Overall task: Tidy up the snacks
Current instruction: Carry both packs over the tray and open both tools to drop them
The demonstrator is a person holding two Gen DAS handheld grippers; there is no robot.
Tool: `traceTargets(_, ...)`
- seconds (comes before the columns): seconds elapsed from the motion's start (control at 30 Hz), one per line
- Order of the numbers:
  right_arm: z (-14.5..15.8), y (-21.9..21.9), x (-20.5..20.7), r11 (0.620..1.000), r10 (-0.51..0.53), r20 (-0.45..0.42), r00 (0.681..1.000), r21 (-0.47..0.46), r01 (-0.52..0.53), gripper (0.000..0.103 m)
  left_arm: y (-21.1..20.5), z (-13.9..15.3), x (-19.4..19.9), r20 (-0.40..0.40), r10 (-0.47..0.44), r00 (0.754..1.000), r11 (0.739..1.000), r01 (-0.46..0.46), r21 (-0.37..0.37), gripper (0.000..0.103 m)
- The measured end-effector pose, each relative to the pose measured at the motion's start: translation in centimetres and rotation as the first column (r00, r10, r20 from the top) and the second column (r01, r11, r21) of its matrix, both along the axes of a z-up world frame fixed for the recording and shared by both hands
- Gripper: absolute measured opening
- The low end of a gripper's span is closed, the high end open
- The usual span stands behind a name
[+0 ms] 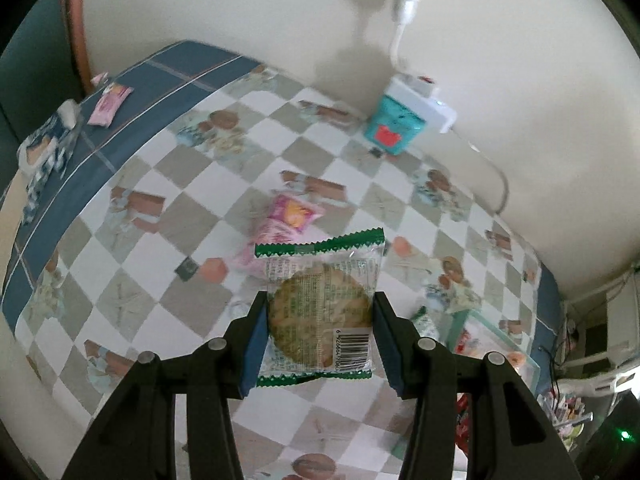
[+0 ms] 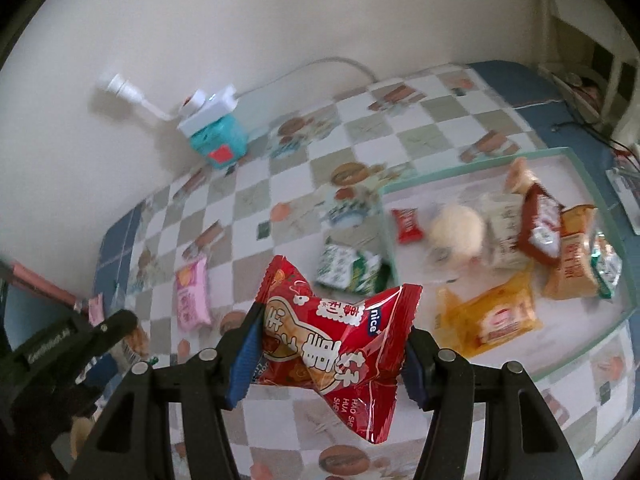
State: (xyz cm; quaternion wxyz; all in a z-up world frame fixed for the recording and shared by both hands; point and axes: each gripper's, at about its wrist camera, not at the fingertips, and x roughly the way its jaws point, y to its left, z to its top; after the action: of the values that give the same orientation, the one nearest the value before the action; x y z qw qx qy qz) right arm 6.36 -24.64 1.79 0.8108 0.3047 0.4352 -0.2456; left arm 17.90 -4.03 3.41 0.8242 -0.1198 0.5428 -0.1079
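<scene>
Gripped between the blue pads of the left gripper, a clear cookie packet with green edges is held above the checkered tablecloth, over a pink snack packet lying on the cloth. A red snack packet is pinched at its waist by the right gripper, likewise off the table. Beside it, a shallow tray is seen with several wrapped snacks inside, and a green-and-white packet lies just outside its near edge.
</scene>
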Motion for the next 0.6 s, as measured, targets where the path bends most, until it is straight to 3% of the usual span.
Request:
traceTargets(0.3, 0.0, -5.2, -3.0, 0.991, -0.12, 0.041, 0.992, 0.072, 0.116, 0.064, -3.7, 2.4, -2.2, 0.084, -0.066, 0.994, 0.996, 0.06, 0.067, 0.051)
traceTargets(0.6, -0.2, -10.5, -7.5, 0.962, -0.257, 0.059, 0.965, 0.116, 0.249, 0.064, -7.1, 3.2, -4.1, 0.111, -0.128, 0.986, 0.988, 0.117, 0.096, 0.051)
